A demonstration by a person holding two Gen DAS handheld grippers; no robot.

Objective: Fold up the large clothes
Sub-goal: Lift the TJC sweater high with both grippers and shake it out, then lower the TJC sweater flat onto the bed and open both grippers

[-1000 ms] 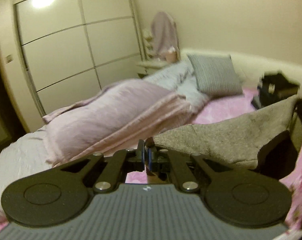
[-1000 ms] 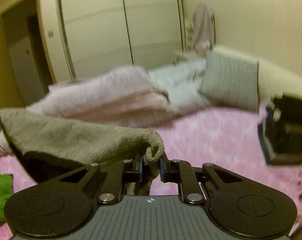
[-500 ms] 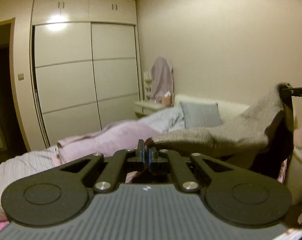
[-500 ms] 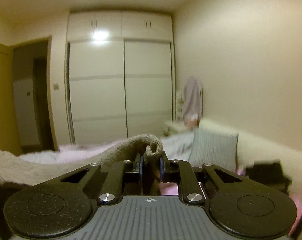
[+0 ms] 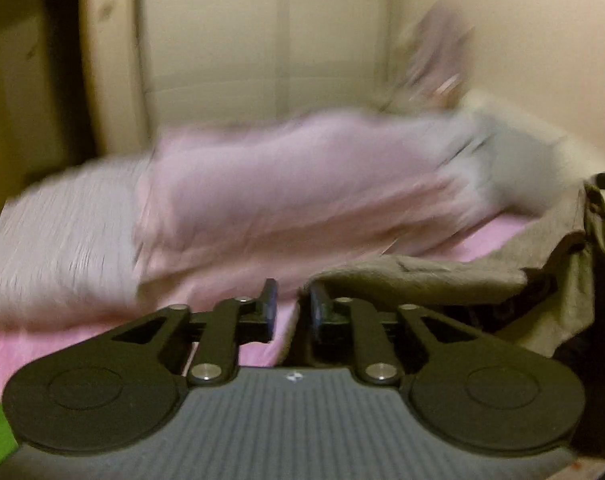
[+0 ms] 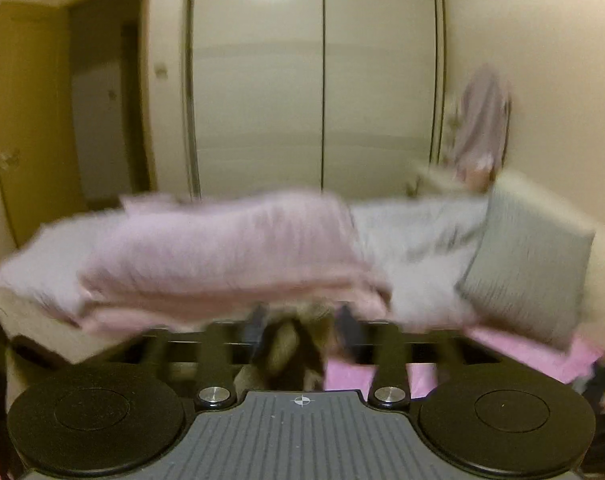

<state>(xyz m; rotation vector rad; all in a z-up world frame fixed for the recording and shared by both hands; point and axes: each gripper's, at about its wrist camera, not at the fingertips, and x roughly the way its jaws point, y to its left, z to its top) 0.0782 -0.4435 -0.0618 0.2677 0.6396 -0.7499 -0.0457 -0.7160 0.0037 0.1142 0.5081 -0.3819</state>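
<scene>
Both grippers dropping toward bed [image 5: 498,236], jaws just opening | left gripper [image 5: 290,310] parting narrowly, garment [image 5: 422,276] lying right | right gripper [image 6: 300,324] spread, garment between.

garment [image 5: 442,276]: grey-brown, fuzzy | state: crumpled, dark lining showing | place: on pink bed sheet

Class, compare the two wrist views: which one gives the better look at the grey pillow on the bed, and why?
The right wrist view. There the grey pillow shows whole, leaning at the head of the bed beside the pink blanket. In the left wrist view it is only a grey smear, too blurred to make out its shape.
</scene>
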